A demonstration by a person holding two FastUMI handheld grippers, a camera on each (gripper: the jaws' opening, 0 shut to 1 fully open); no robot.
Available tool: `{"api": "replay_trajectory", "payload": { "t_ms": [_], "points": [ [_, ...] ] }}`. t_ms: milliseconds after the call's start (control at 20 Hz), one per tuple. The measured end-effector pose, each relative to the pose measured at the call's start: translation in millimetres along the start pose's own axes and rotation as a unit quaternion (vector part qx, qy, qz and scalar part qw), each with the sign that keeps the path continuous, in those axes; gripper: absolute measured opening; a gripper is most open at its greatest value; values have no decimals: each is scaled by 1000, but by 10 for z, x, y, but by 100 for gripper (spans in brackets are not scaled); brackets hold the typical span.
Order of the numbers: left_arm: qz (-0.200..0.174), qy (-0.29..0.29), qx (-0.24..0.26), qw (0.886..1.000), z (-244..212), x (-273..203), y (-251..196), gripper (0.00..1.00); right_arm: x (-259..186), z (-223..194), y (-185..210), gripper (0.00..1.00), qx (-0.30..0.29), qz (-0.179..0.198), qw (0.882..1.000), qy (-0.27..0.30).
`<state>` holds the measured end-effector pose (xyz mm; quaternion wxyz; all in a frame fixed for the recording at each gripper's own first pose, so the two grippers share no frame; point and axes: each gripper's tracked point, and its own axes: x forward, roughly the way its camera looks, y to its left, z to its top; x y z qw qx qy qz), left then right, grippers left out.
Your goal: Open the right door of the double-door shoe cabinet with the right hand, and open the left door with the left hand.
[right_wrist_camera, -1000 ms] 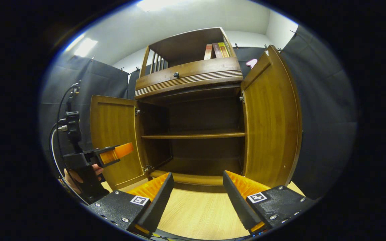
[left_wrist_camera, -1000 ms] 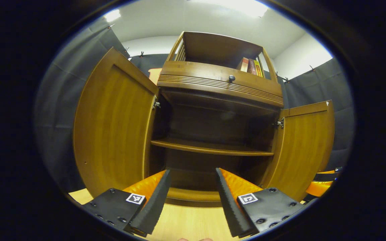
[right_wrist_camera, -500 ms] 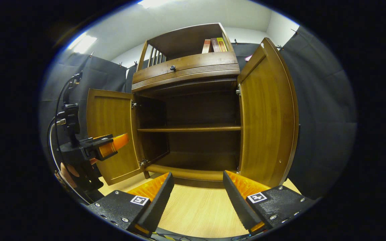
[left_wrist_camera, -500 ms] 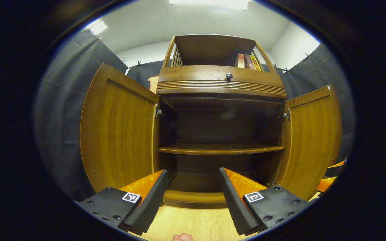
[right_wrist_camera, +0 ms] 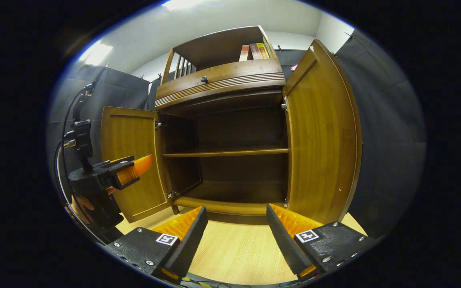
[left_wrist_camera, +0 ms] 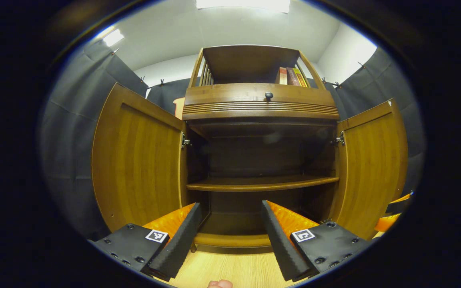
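Observation:
A brown wooden shoe cabinet [left_wrist_camera: 260, 106] [right_wrist_camera: 222, 80] stands ahead with both doors swung wide. Its left door [left_wrist_camera: 138, 160] [right_wrist_camera: 130, 156] and right door [left_wrist_camera: 372, 164] [right_wrist_camera: 320, 132] stand out from the frame, baring a dark inside with one shelf [left_wrist_camera: 260, 183] [right_wrist_camera: 226, 152]. My left gripper [left_wrist_camera: 228, 232] is open and holds nothing, a short way in front of the cabinet's base. It also appears in the right gripper view, held by a hand, as the left gripper [right_wrist_camera: 134, 170] beside the left door. My right gripper [right_wrist_camera: 236, 236] is open and holds nothing over the floor before the cabinet.
A drawer with a round knob [left_wrist_camera: 269, 95] [right_wrist_camera: 204, 79] sits above the doors. Several books [left_wrist_camera: 290, 76] [right_wrist_camera: 252, 51] stand in the open top compartment. Light wooden floor [right_wrist_camera: 234, 252] lies before the cabinet. Black cloth walls flank both sides.
The left gripper view has swung from an oblique angle to facing the cabinet squarely. The right gripper has shifted slightly. Both doors stay wide open and both grippers stay open.

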<state>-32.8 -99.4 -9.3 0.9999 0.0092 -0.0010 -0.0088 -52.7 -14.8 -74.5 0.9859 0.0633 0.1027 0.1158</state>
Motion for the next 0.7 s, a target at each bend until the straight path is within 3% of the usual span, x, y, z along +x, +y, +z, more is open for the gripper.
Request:
{"api": "replay_trajectory", "payload": {
  "t_ms": [350, 400, 450, 700],
  "points": [
    [-22, -18, 16, 999, 87, 16, -145, 96, 16, 35, -60, 91, 0, -12, 1000, -5],
    [-23, -18, 16, 999, 93, 17, -155, 96, 27, 19, -65, 96, 1, -13, 1000, 0],
    [-24, -20, 15, 999, 99, 12, -173, 96, 27, 23, -41, 91, 5, -9, 1000, -1],
    [-35, -19, 11, 999, 79, 18, -247, 98, 6, 7, -58, 91, -4, -13, 1000, -5]
  ]
}}
